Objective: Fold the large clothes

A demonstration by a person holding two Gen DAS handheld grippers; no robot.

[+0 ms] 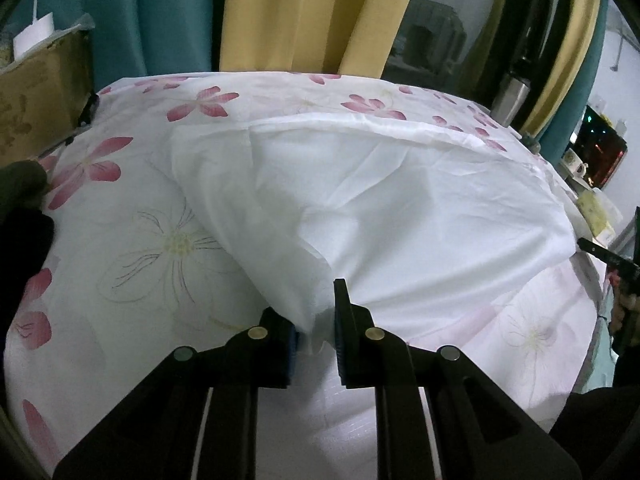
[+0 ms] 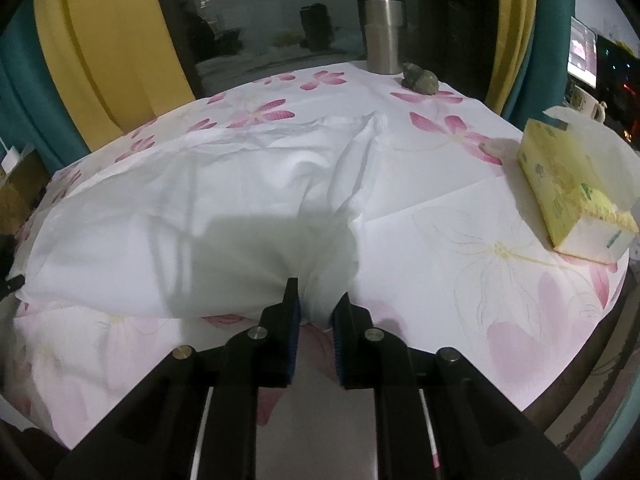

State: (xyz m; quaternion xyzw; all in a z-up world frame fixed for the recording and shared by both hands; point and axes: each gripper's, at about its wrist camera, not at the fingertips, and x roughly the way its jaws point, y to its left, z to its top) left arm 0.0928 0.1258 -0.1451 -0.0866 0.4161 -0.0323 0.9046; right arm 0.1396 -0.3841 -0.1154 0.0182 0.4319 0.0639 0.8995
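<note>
a cardboard box (image 1: 40, 92) sits far left. the left gripper (image 1: 316, 320) pinches a corner of the white garment (image 1: 360, 200), which lies on the flowered cloth (image 1: 132, 240). the right gripper (image 2: 316, 304) seems clamped on its other corner. tissue box (image 2: 568, 184) right.

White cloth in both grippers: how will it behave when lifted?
Likely floppy: the white cloth creases and bunches where the left gripper and right gripper pinch it. Probably light, thin fabric. It may sag between the two grips.
</note>
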